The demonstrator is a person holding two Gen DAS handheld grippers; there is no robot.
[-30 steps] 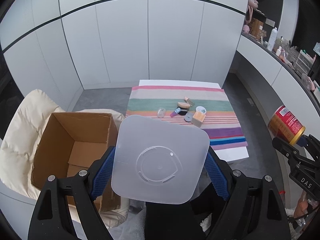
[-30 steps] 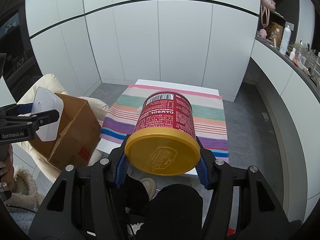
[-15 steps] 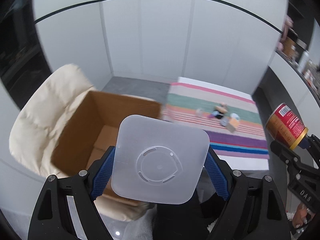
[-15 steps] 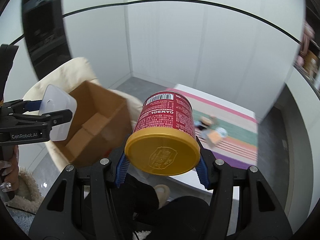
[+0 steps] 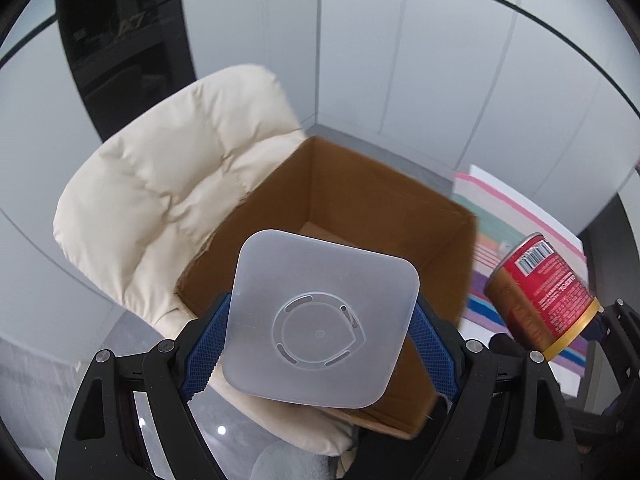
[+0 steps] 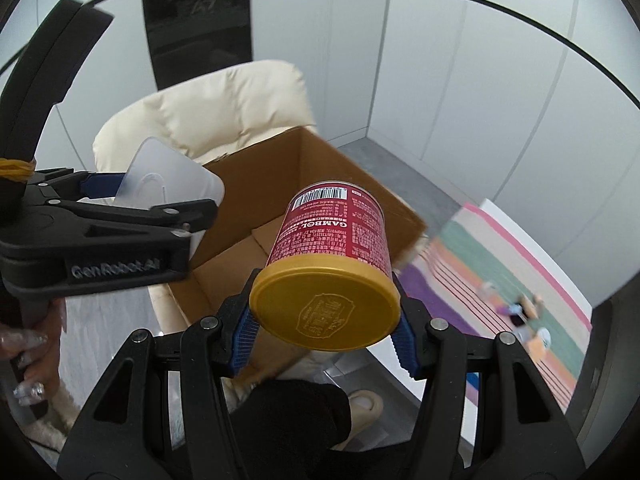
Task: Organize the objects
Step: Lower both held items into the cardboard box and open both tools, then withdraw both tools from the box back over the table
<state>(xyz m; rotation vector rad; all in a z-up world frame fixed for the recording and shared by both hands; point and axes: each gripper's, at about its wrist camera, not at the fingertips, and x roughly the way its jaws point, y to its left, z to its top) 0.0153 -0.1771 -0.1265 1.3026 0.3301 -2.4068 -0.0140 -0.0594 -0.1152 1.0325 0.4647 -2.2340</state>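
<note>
My left gripper (image 5: 320, 328) is shut on a translucent square plastic container (image 5: 320, 324), held above the near edge of an open cardboard box (image 5: 380, 208). My right gripper (image 6: 324, 320) is shut on a red can with a gold lid (image 6: 326, 276), held over the box (image 6: 248, 200) just right of the left gripper (image 6: 176, 208). The can (image 5: 540, 292) also shows at the right of the left wrist view. The box looks empty inside and sits on a cream padded chair (image 5: 168, 184).
A table with a striped cloth (image 6: 500, 280) stands to the right, with several small items (image 6: 524, 316) on it. White cabinet walls (image 5: 400, 60) stand behind. A dark shelf unit (image 5: 120, 40) is at the back left. My foot in a slipper (image 6: 362, 404) is below.
Both grippers have swung left from the striped table toward the box on the chair, each keeping its object. The box is now straight ahead and closer.
</note>
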